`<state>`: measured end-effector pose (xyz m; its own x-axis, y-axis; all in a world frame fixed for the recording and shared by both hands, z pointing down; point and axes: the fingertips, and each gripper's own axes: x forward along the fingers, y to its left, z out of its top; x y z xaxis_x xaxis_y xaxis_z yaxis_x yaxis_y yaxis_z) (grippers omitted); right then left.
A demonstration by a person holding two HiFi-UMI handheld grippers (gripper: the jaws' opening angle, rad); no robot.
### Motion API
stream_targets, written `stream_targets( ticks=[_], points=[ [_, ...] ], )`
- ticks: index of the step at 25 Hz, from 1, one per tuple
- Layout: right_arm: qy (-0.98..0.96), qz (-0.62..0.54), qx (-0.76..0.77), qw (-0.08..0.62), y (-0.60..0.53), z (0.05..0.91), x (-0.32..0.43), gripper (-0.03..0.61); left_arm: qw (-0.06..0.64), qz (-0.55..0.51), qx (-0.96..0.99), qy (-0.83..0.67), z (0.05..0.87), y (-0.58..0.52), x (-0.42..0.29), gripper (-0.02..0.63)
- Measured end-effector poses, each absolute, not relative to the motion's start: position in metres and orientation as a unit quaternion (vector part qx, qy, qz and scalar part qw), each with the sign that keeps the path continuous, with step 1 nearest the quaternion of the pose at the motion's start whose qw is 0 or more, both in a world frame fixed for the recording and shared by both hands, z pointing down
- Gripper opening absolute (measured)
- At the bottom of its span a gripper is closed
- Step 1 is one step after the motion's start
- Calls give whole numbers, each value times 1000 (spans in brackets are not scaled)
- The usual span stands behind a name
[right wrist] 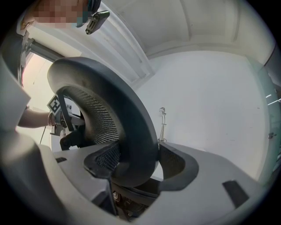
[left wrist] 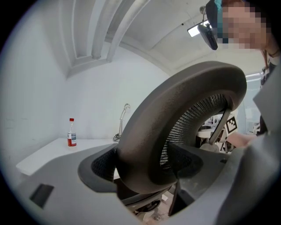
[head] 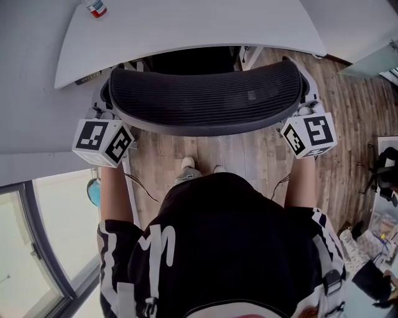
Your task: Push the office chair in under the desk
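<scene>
Seen from above in the head view, the office chair's dark mesh backrest (head: 205, 93) sits at the front edge of the white desk (head: 186, 28), its seat hidden beneath the desktop. My left gripper (head: 104, 115) clamps the backrest's left end and my right gripper (head: 305, 110) clamps its right end. In the left gripper view the thick grey backrest frame (left wrist: 175, 114) fills the gap of the left gripper (left wrist: 145, 171), with a pad on either side. The right gripper (right wrist: 140, 169) likewise has the backrest frame (right wrist: 127, 127) squeezed between its pads.
A small red-capped bottle (head: 95, 7) stands on the desk's far left. The floor (head: 249, 155) is wood plank, with my shoes (head: 186, 164) just behind the chair. A glass panel (head: 37, 248) runs along the left, and bags and clutter (head: 379, 236) lie at the right.
</scene>
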<state>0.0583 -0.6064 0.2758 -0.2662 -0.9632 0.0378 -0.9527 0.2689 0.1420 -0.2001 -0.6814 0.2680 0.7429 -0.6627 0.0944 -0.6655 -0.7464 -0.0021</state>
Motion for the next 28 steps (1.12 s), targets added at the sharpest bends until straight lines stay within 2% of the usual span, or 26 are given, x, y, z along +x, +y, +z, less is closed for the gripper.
stream_targets(
  ticks=[28],
  points=[
    [-793, -39, 604, 67, -647, 275, 52, 281, 36, 41, 943, -328, 268, -721, -202, 351]
  ],
)
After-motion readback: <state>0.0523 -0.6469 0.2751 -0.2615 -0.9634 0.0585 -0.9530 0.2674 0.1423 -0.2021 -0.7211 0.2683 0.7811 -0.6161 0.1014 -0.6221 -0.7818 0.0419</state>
